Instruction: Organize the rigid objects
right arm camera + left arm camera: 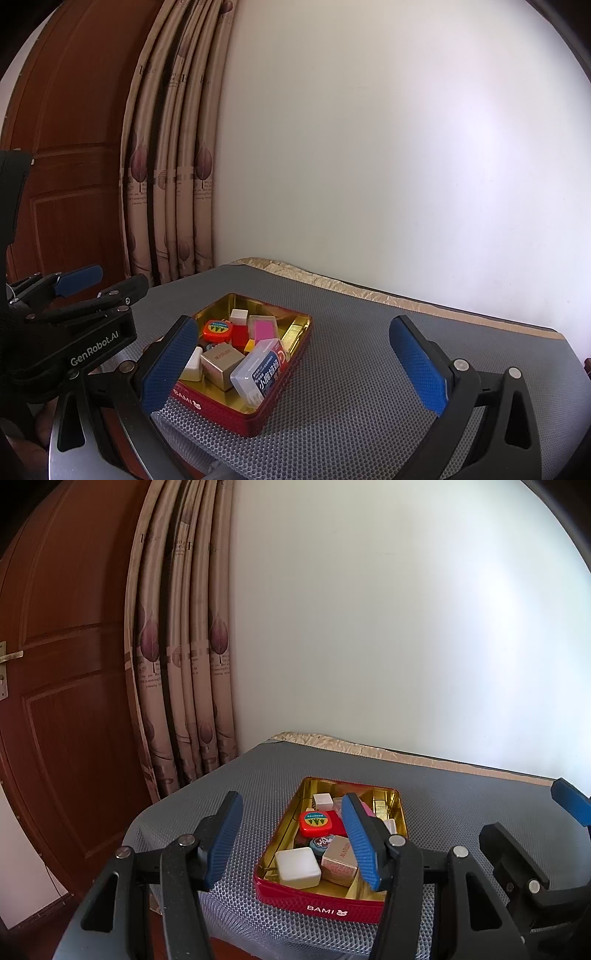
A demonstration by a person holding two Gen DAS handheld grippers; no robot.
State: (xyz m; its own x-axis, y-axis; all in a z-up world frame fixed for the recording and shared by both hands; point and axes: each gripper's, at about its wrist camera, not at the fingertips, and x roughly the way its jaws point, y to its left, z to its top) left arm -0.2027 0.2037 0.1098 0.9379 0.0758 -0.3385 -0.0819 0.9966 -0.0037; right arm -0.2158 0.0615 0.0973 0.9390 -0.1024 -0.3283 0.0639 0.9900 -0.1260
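The red rectangular metal tin (pixel 258 373) sits on the grey mesh-covered bench (pixel 369 369), crammed with small rigid pieces. Both the left gripper (pixel 291 840) and right gripper (pixel 295 369) hover with fingers apart, empty. The clear plastic box (pixel 260 371) seems perched high; a nudge could spill it.

tin (pixel 280 402): glossy metal, gold inside | mat (pixel 369 369): matt, dimpled, perhaps foam | door (pixel 55 664): polished wood | curtain (pixel 177 664): soft cloth, 10 o'clock
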